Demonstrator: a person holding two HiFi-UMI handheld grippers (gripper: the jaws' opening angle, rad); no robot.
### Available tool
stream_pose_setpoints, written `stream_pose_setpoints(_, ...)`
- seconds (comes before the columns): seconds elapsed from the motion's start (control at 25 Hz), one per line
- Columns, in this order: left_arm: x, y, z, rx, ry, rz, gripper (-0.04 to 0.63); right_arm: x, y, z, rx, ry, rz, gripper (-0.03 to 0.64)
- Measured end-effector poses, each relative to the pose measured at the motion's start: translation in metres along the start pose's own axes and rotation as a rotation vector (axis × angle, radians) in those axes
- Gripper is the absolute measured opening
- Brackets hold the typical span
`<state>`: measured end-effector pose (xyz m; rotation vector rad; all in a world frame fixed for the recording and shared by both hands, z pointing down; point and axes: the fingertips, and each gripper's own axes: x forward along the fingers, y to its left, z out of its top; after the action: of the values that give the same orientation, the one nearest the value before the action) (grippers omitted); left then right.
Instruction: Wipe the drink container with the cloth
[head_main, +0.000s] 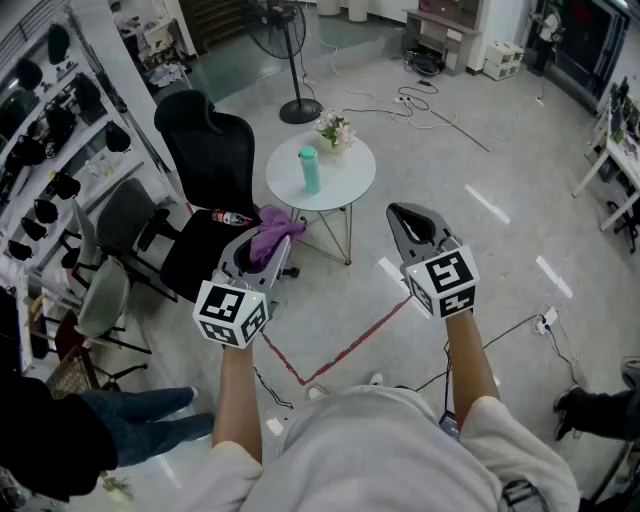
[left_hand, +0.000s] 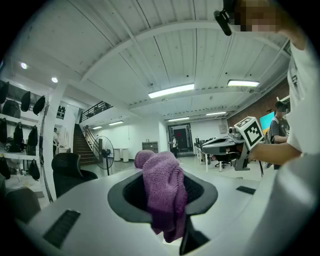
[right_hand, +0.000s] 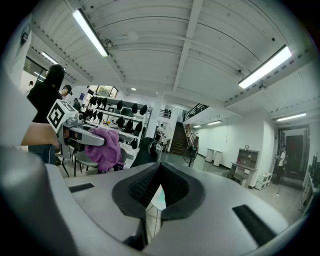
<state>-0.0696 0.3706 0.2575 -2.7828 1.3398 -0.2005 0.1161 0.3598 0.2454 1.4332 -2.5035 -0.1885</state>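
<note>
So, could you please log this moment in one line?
left hand-held gripper: shut on purple cloth | right hand-held gripper: shut, empty | teal bottle: on round table, untouched

Open-plan lab/office space.
Wall racks (head_main: 45, 75) w/ black headgear (head_main: 62, 185), office chair (head_main: 208, 150), pedestal fan (head_main: 288, 45), desks (head_main: 615, 150), loose cables (head_main: 420, 105) on bare floor (head_main: 480, 250), stairs (left_hand: 82, 145) to upper lvl.

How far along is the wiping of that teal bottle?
Done: the purple cloth is clamped in the fingers of the left gripper. In hand: both grippers hover short of the round white table. Left: all the wiping; the teal bottle stands there untouched, and the right gripper is shut, empty.
</note>
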Motion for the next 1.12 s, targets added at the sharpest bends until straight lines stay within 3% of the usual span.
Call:
stream_pose_setpoints(0.24, 0.032, -0.026, 0.000, -0.013, 0.005, 0.030, 0.138, -0.007, -0.035, -0.012, 0.078, -0.056, 0.086, 0.012)
stream_pose_setpoints(0.48, 0.060, -0.043, -0.006, -0.054, 0.008, 0.082, 0.138, 0.001, -0.059, -0.036, 0.080, -0.043, 0.193, 0.011)
stream_pose_setpoints(0.64, 0.081, -0.039, -0.013, -0.058, 0.035, 0.092, 0.140, 0.015, -0.073, -0.039, 0.091, -0.045, 0.219, 0.011)
stream_pose_setpoints(0.84, 0.115, -0.007, -0.023, -0.057, 0.043, 0.090, 0.140, 0.057, -0.088, -0.045, 0.100, -0.038, 0.225, 0.011)
stream_pose_setpoints(1.12, 0.178, 0.080, -0.042, -0.083, 0.025, 0.088, 0.140, 0.136, -0.103, -0.056, 0.060, 0.011, 0.211, 0.015)
